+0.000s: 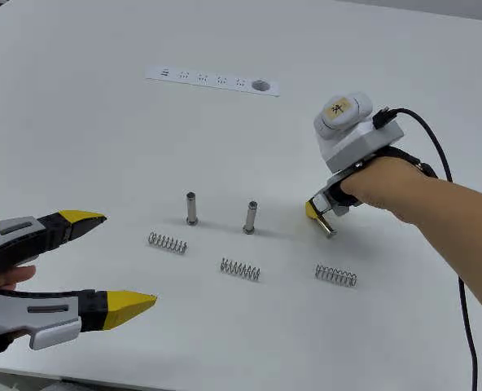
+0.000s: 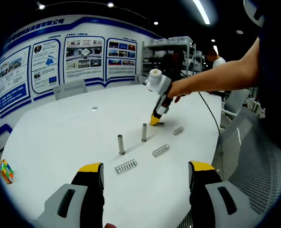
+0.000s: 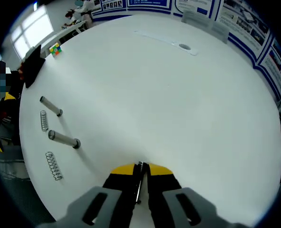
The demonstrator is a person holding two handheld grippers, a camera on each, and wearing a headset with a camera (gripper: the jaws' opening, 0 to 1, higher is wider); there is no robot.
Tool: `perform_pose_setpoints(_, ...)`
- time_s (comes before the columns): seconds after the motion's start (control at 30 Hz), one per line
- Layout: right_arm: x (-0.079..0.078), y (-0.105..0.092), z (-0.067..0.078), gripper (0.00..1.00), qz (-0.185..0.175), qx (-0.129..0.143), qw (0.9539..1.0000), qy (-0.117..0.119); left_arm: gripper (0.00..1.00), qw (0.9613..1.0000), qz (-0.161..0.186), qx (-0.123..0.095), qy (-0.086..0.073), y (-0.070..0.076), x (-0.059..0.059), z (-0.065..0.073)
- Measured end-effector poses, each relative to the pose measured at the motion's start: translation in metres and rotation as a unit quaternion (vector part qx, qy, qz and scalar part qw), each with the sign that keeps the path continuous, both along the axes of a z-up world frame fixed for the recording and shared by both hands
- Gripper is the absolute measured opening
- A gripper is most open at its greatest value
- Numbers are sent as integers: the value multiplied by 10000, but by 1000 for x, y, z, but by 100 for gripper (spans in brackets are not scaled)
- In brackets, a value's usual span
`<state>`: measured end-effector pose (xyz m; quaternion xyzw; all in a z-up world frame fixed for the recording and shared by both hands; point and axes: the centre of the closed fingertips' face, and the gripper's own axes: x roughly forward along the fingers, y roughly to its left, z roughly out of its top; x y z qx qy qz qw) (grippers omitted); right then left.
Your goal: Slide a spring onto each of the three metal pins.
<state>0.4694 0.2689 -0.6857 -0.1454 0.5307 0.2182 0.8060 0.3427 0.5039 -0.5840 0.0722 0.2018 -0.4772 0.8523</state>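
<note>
Two metal pins stand upright on the white table. Three springs lie flat in front of them: left, middle, right. My right gripper is shut on a third metal pin, tilted, with its lower end close to the table right of the standing pins. In the right gripper view the thin pin sits between the closed yellow tips. My left gripper hovers open at the lower left, holding nothing. The left gripper view faces the pins.
A flush socket strip lies at the far side of the table. A colour cube rests near one table edge. A mesh chair stands beside the table. The right gripper's black cable trails over the near right edge.
</note>
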Motion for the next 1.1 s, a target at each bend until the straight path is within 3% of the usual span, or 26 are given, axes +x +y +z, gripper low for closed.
perform_pose_setpoints(0.37,-1,-1,1,8,20,-127,9999,19,74,10000,35,-32,-56,0,3,4)
perform_pose_setpoints(0.53,-7,0,13,8,43,70,9998,-166,74,10000,63,-34,-63,2,4,4)
perform_pose_setpoints(0.87,-23,-3,42,8,74,203,9978,-626,73,9999,19,-48,-133,-2,7,10)
perform_pose_setpoints(1.0,-32,-5,48,8,39,256,9968,-759,73,9999,-6,-44,-159,-3,7,11)
perform_pose_setpoints(1.1,-22,-6,45,9,54,305,9956,-886,73,9999,-16,-33,-161,-3,7,12)
